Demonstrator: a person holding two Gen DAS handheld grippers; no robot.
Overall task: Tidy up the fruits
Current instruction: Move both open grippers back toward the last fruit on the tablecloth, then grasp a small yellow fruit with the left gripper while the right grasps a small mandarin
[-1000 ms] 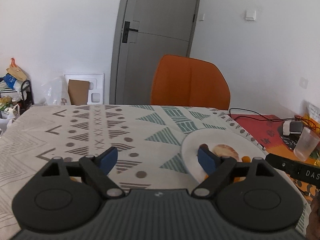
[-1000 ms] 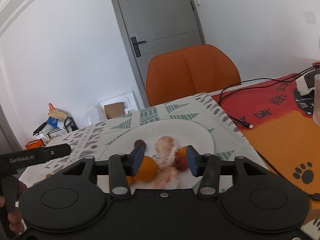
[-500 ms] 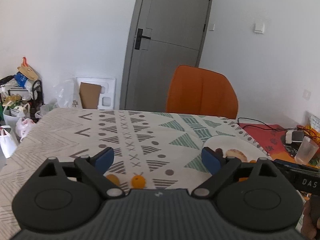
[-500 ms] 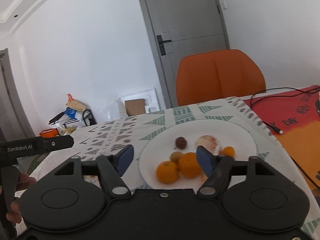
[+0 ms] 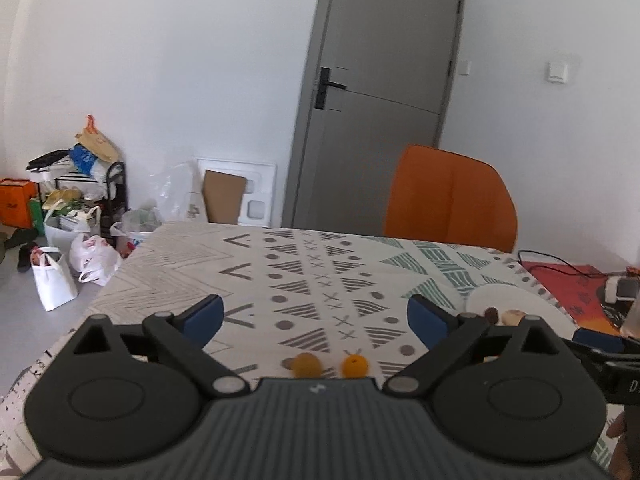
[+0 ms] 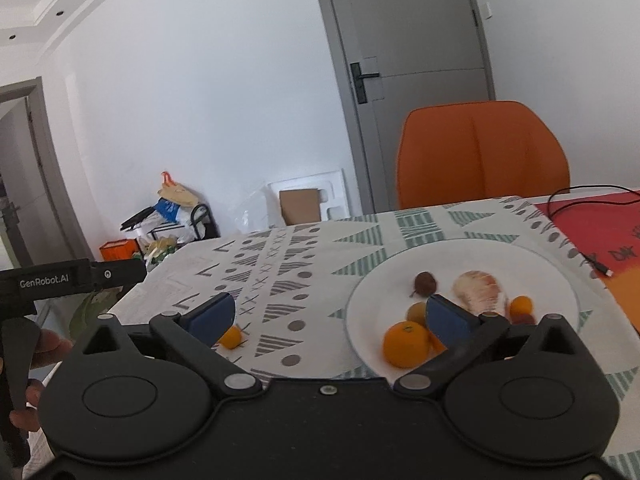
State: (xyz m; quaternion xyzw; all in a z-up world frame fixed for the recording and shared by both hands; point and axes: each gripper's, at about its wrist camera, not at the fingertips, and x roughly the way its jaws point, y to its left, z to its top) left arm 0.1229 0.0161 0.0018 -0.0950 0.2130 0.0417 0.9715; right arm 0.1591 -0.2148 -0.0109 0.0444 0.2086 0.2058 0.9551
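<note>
Fruit mostly on plate (image 6: 560, 280): orange (image 6: 406, 344), peeled piece (image 6: 480, 290), small brown one (image 6: 425, 282). Two strays (image 5: 354, 365) on cloth (image 5: 304, 280) near left gripper (image 5: 314, 320). Both grippers empty, jaws opening wide; right gripper (image 6: 332, 314) likewise. Step: between picks. Next, likely: close on a stray, carry to plate.

Place: a lived-in home dining room
Signs: patterned tablecloth-covered table (image 5: 320, 280), orange moulded chair (image 5: 448, 196), grey panelled door (image 5: 380, 92), cluttered black rack with bags (image 5: 88, 184)
</note>
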